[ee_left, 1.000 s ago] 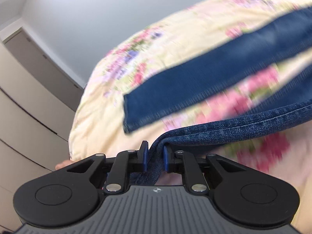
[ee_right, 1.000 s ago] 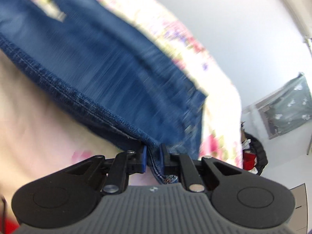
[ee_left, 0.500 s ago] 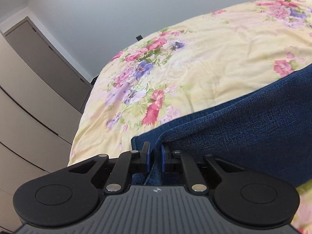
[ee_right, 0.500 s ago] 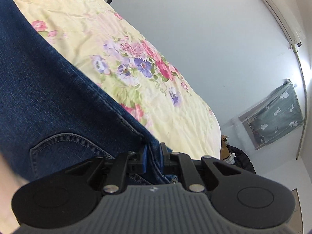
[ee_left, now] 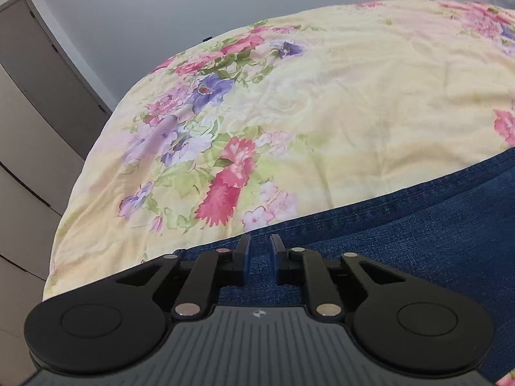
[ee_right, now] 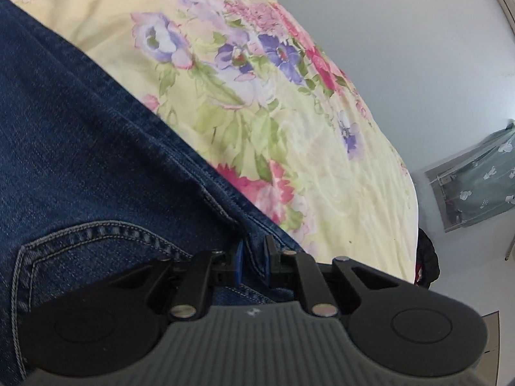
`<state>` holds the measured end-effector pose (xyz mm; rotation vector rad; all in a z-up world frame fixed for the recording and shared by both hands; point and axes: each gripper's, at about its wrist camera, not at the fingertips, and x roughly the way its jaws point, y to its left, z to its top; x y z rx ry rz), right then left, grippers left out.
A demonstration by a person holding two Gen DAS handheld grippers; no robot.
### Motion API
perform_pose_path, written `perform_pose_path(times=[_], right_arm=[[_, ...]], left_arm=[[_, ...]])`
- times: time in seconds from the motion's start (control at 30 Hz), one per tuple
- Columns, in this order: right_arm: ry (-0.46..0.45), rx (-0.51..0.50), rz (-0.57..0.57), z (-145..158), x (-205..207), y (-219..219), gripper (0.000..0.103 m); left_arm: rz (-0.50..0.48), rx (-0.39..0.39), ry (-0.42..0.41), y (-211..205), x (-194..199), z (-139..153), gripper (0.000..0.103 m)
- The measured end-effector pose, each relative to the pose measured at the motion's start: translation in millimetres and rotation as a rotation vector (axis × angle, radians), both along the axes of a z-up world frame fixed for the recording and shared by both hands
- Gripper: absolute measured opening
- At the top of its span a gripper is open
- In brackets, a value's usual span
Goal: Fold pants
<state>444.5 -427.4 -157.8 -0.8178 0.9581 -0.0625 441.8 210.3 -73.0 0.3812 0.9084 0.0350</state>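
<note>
Left wrist view: left claw (ee_left: 257, 251), jaws just opened a little, a narrow gap showing between the blue pads and no denim pinched there; the jeans (ee_left: 418, 225) lie flat beneath it on the flowered bedspread (ee_left: 322, 112), their long edge running across the frame. Right wrist view: right claw (ee_right: 252, 257), jaws nearly pressed together and pinching a ridge of denim at the seam by the stitched pocket (ee_right: 96, 234); the jeans (ee_right: 80, 128) spread away to the left over the bedspread (ee_right: 289, 128), near the bed's corner. Task's thing: jeans, on the bed, apparently laid over themselves in one fold, one end let go and the other end held. Hazards, as judged. One: the right claw lifting or pulling away while pinching would drag the top layer and skew the fold, since the left end is no longer pinned. Two: the left claw sits low over the cloth, so a fingertip could snag the edge on withdrawal and flip it open. Three: the jeans lie close to the bed's corner; a sideways tug could slide them toward the drop. Four: the soft bedspread may ruck under the denim and leave creases.
</note>
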Motion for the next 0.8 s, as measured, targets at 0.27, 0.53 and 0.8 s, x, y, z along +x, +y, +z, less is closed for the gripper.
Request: perform_pose_path(times=[0.27, 0.53, 0.8], right_arm=[[0.015, -0.032, -0.008, -1, 0, 5, 0.007], [0.037, -0.073, -0.032, -3, 3, 13, 0.008], [0.050, -0.113, -0.053, -4, 1, 19, 0.008]], left_arm=[[0.176, -0.244, -0.036, 90, -11, 17, 0.066], [0.405, -0.574, -0.031, 142, -21, -21, 0.056], [0.374, -0.434, -0.127, 122, -32, -2, 0.001]])
